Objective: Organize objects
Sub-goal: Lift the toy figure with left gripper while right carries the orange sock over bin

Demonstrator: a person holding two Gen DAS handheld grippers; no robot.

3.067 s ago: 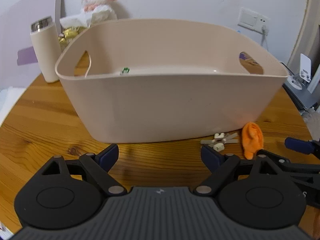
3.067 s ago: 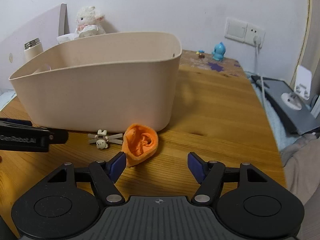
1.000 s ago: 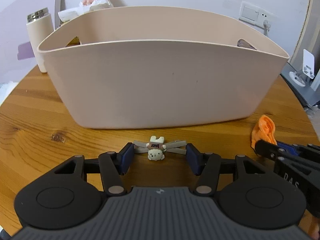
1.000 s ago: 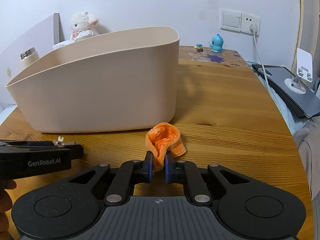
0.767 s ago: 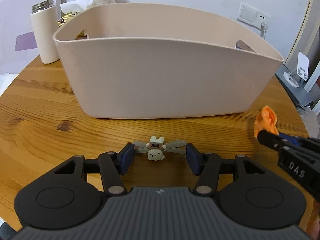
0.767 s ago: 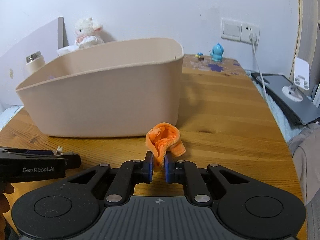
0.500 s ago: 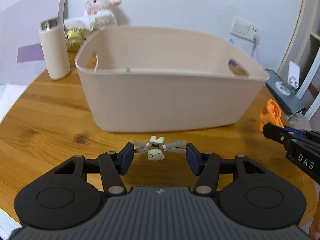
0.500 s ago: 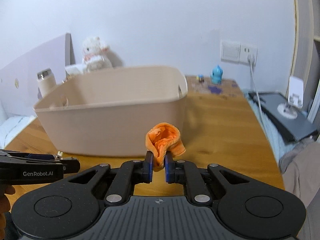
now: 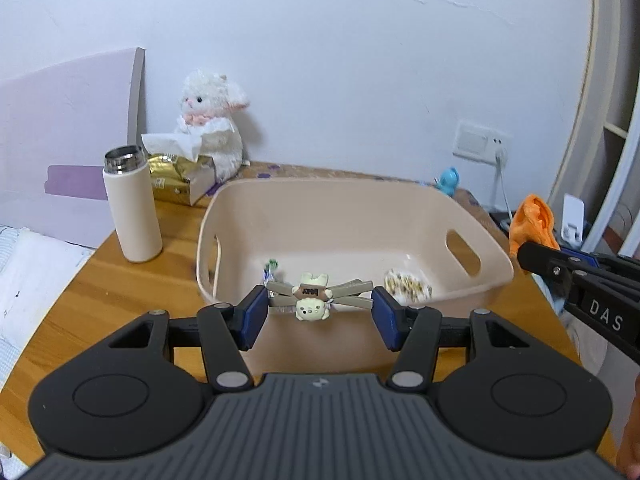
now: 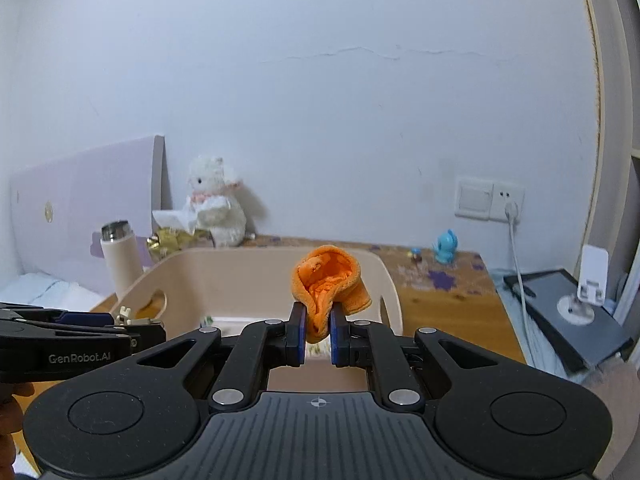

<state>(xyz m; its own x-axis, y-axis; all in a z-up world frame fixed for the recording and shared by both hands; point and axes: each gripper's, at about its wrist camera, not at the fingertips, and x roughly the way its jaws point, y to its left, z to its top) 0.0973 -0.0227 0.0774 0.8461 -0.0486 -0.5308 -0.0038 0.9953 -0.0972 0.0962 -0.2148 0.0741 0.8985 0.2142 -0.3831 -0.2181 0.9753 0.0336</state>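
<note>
My left gripper (image 9: 316, 306) is shut on a small hair clip with a cream bear charm (image 9: 313, 301), held in the air over the near rim of the beige basket (image 9: 484, 276). My right gripper (image 10: 318, 334) is shut on a crumpled orange cloth (image 10: 329, 280), raised above the basket (image 10: 390, 280) near its right end. In the left wrist view the orange cloth (image 9: 534, 220) shows at the right, above the other gripper's black body. Inside the basket lie a speckled round item (image 9: 407, 283) and a small green-tipped item (image 9: 272, 265).
The wooden table (image 9: 100, 292) carries a cream thermos (image 9: 133, 210), a gold tissue pack (image 9: 176, 178) and a white plush lamb (image 9: 212, 120) at the back left. A blue figurine (image 10: 446, 247) stands by the wall socket (image 10: 490, 198). A grey device (image 10: 568, 312) sits at the right.
Both grippers have risen from table height to above the basket, each carrying its object; the basket's inside now shows.
</note>
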